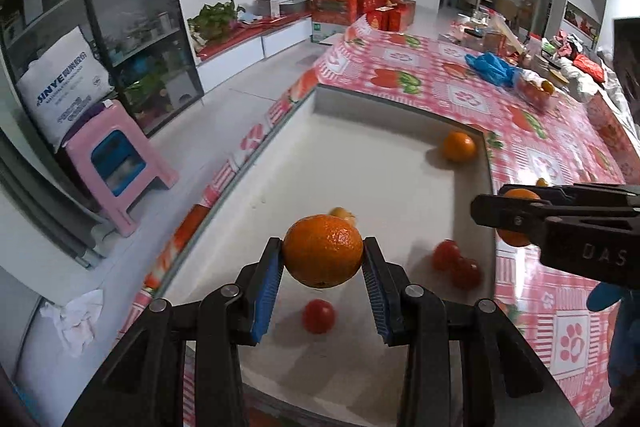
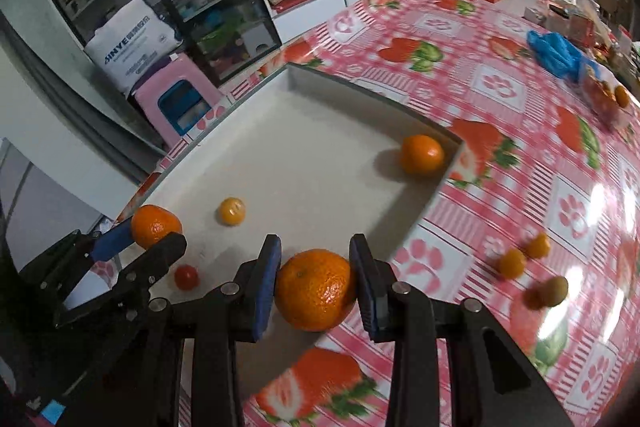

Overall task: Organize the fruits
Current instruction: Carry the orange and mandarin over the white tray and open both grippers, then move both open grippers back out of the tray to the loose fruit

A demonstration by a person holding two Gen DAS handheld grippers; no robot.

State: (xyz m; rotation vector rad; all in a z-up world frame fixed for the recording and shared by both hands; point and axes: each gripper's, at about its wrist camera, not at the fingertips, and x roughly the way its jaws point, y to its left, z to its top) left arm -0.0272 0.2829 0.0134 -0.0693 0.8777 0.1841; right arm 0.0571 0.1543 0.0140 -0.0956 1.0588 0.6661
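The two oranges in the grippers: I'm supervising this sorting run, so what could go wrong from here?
The left gripper pinches its orange above the white tray; released there, it may land on the tomato. The right gripper holds its orange over the tray's edge, so it could drop outside and roll off.

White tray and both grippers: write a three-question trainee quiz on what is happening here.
1. True or false: each gripper is shut on an orange.
2. Multiple choice: the orange in the tray's far corner is A) gripped, B) lying loose, C) on the tablecloth.
3. What small fruits lie on the tablecloth outside the tray?

Key:
1. True: left gripper holds an orange; right gripper holds another orange.
2. B: the corner orange lies loose by the white tray wall.
3. Small yellow-orange fruits, exact kind unclear.
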